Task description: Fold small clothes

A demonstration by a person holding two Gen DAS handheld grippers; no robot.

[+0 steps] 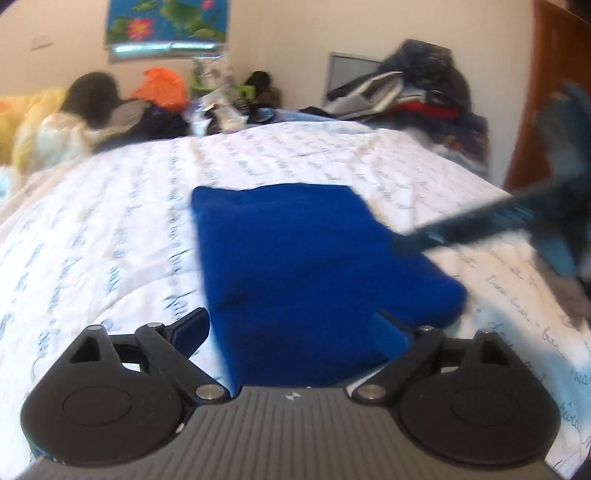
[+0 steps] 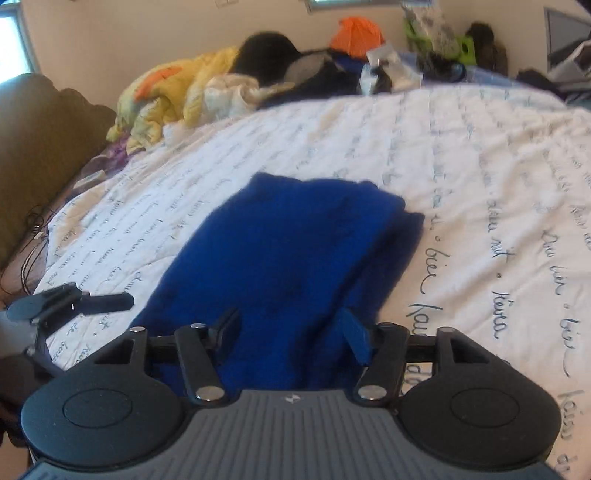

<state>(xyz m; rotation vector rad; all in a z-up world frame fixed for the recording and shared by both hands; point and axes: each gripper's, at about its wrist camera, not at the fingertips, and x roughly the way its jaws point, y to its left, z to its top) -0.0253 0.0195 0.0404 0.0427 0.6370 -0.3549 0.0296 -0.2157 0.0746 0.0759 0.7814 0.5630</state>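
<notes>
A folded royal-blue garment [image 1: 295,266] lies on the white bedspread with script writing [image 1: 110,229]. My left gripper [image 1: 295,328] is open, its fingers [image 1: 192,328] spread to either side of the garment's near edge. In the right wrist view the same blue garment [image 2: 280,258] lies ahead, and my right gripper [image 2: 291,328] is open with its fingers [image 2: 354,332] standing over the near part of the cloth. The left gripper [image 2: 85,301] shows at the left edge of the right wrist view. The right gripper [image 1: 480,221] appears blurred at the right of the left wrist view.
Piles of clothes and clutter line the bed's far side: yellow bedding [image 2: 177,88], an orange item [image 2: 354,35], dark clothes [image 1: 424,92]. A brown sofa [image 2: 44,129] stands at the left, a wooden door [image 1: 546,92] at the right.
</notes>
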